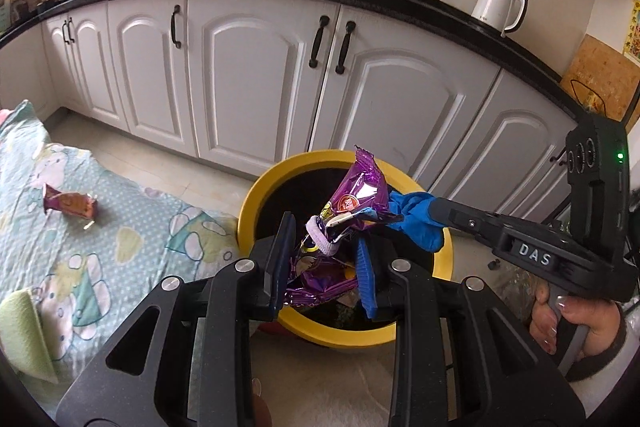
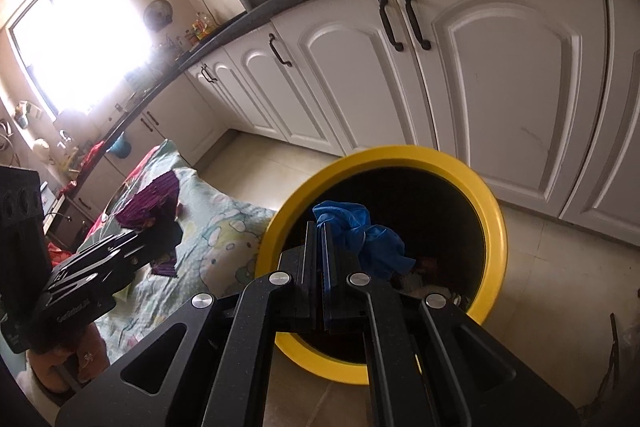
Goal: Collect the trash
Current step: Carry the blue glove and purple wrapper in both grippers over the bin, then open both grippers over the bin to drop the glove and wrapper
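Observation:
A round yellow-rimmed bin [image 1: 256,195] [image 2: 492,211] stands on the floor in front of the white cabinets. My left gripper [image 1: 324,239] is shut on a crumpled purple snack wrapper [image 1: 360,191] and holds it above the bin's mouth. A small white ring [image 1: 320,235] sits against the wrapper. My right gripper [image 2: 318,231] [image 1: 432,207] reaches in from the right, shut on a crumpled blue piece [image 2: 360,231] [image 1: 416,223] that also hangs over the bin. In the right wrist view, the left gripper [image 2: 168,227] and its purple wrapper [image 2: 152,203] show at the left. A second wrapper [image 1: 70,205] lies on the patterned bedspread [image 1: 120,227].
White cabinet doors [image 1: 248,75] with black handles run behind the bin under a black counter, where a white kettle [image 1: 500,5] stands. The bedspread's edge touches the bin's left side. A person's hand [image 1: 560,315] grips the right gripper's handle. Some trash [image 2: 424,275] lies inside the bin.

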A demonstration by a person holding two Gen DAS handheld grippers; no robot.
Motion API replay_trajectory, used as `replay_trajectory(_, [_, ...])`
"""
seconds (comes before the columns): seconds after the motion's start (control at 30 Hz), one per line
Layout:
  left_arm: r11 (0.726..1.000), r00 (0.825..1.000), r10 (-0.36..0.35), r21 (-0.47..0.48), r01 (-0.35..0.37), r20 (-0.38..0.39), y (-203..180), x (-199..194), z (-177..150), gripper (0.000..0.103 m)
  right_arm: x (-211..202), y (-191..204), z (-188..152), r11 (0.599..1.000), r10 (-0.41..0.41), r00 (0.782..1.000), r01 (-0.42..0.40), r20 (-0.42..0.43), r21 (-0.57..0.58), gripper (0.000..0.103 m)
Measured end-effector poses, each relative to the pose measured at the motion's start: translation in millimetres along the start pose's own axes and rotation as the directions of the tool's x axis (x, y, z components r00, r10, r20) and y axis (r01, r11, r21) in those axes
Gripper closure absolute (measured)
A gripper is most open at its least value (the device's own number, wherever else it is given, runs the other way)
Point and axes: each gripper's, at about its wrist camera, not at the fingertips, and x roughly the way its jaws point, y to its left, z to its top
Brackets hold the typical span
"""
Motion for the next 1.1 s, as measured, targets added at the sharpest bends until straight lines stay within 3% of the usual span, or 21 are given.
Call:
replay_trajectory(0.33, [1.000, 0.998, 0.003, 0.000, -0.003, -0.058, -0.2, 30.7, 0.5, 0.081, 11.9, -7.9, -8.1, 1.000, -0.017, 0.997, 0.018, -0.069, 0.009, 0.100])
replay_trajectory(0.7, [1.000, 0.996, -0.003, 0.000, 0.003, -0.086, -5.7, 50.5, 7.5, 0.081, 4.8, -18.1, -6.8, 0.998, -0.033, 0.998, 0.035, -0.046, 0.047, 0.100])
replay_trajectory(0.77, [1.000, 0.996, 0.000, -0.001, 0.000, -0.085, -6.3, 51.5, 9.8, 0.079, 3.5, -20.9, -5.5, 0.998, -0.033, 0.999, 0.035, -0.040, 0.058, 0.095])
replay_trajectory(0.87, [1.000, 0.997, 0.011, -0.007, -0.012, -0.081, -5.7, 52.2, 11.2, 0.060, 1.2, -25.2, -4.9, 0.996, -0.036, 0.999, 0.038, -0.028, 0.075, 0.078])
replay_trajectory(0.97, [0.999, 0.997, 0.028, -0.020, -0.029, -0.073, -1.6, 50.2, 10.7, 0.044, -1.6, -30.9, -2.7, 0.994, -0.039, 0.999, 0.039, -0.010, 0.100, 0.067])
replay_trajectory(1.03, [0.999, 0.997, 0.037, -0.036, -0.039, -0.067, 2.0, 47.2, 9.5, 0.028, -3.7, -33.8, -1.6, 0.992, -0.046, 0.999, 0.046, 0.000, 0.115, 0.063])
replay_trajectory(1.1, [0.997, 0.997, 0.045, -0.053, -0.048, -0.060, 6.2, 42.4, 7.8, 0.020, -6.5, -35.5, -1.1, 0.990, -0.058, 0.998, 0.056, 0.013, 0.127, 0.061])
